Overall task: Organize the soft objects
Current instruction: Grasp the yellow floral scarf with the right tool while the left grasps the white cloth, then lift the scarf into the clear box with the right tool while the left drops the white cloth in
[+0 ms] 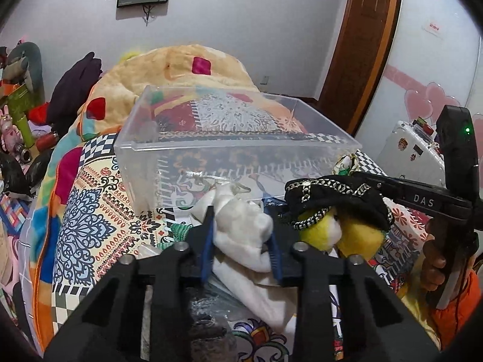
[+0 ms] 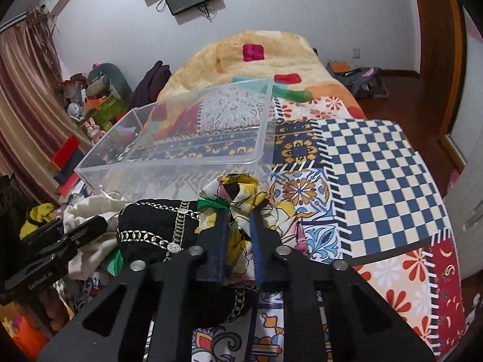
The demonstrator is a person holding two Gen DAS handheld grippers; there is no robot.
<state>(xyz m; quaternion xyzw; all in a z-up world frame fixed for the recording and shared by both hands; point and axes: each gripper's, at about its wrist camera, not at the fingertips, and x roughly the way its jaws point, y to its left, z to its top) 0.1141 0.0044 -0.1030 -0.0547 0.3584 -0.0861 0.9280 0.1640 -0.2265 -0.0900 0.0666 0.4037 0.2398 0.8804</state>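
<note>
Your left gripper (image 1: 241,235) has its blue pads either side of a bunched white cloth (image 1: 241,232), jaws at a middling width and pressing into the fabric from both sides, so it reads as a grip on that bundle. The cloth trails back under the gripper toward you, which suggests only the bunched part is caught. Just to the right of those fingers sits a yellow plush toy (image 1: 326,232) with a black chain-trimmed cloth (image 1: 335,199) draped over it, touching the white cloth's edge.

Your right gripper (image 2: 238,241) is narrower, its pads closed onto a floral silky scarf (image 2: 241,193) that bunches up ahead of the fingertips. To its left, the black cloth lies close beside the finger, and beyond that the left gripper comes in from the side.

Straight ahead of both grippers, close by, stands the clear plastic box (image 2: 169,163) on the patterned bedspread (image 2: 377,163), open top up and nothing visibly in it. That looks like the destination: the soft things are heaped just short of its near wall, so each handful needs a lift over the rim. Watch the trailing ends; they may snag the black cloth or catch the wall.
</note>
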